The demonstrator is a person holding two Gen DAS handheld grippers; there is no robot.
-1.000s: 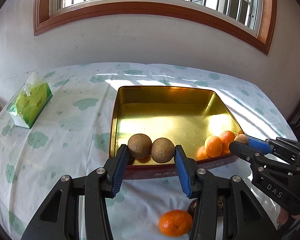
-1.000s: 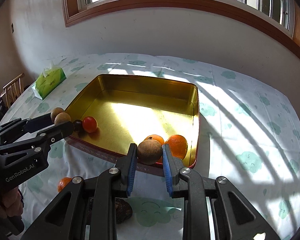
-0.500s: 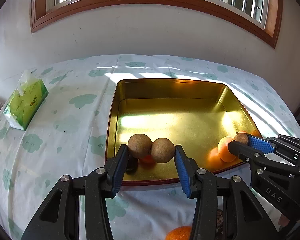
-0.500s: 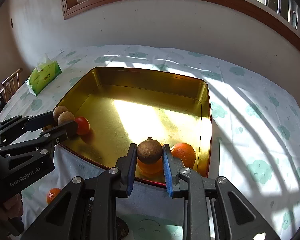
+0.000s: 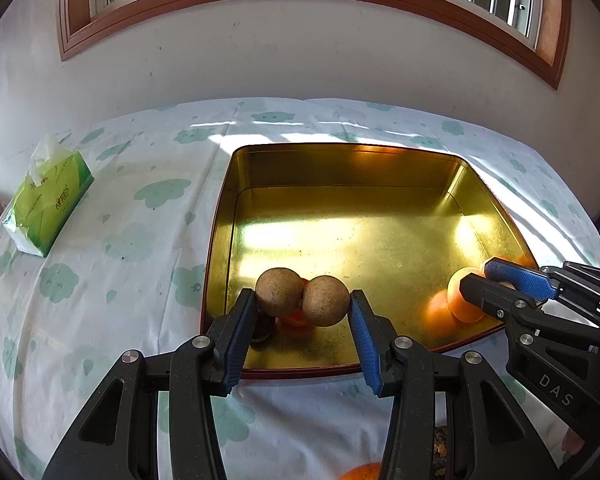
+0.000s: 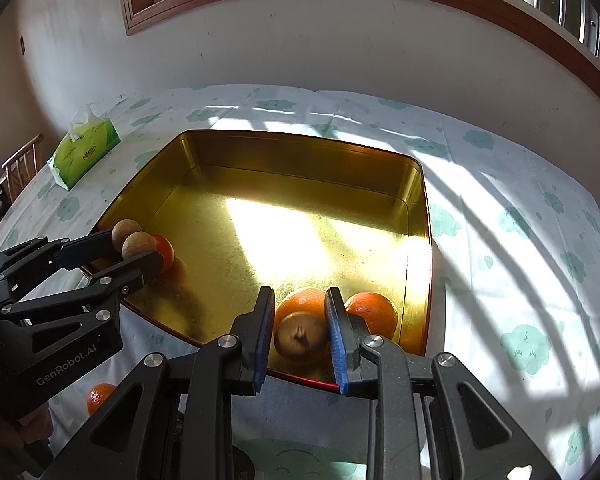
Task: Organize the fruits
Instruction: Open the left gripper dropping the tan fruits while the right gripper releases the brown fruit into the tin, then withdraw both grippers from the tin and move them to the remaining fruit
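Your left gripper (image 5: 302,306) is clamped on two round brown rough-skinned fruits (image 5: 302,295) side by side between its blue pads, held over the near left corner of the shallow square gold metal tray (image 5: 340,168). Under them on the tray floor sits a small red-orange fruit (image 5: 296,317) and a dark round fruit (image 5: 263,326), partly hidden.

Your right gripper (image 6: 300,322) sits over the tray's near right corner. A single brown round fruit (image 6: 300,338) is between its blue pads, blurred; it looks loose, with a gap on each side, so the jaws read as spread rather than pinching. Just behind it lie two oranges (image 6: 370,312) on the tray floor, touching or nearly so.

Outside the tray, on the white cloud-print tablecloth (image 5: 100,260), a small orange mandarin (image 6: 100,397) lies near the front edge, with a dark lumpy fruit (image 5: 440,444) close by, mostly hidden by the gripper. A green tissue pack (image 5: 46,204) sits far left, well apart from the tray.
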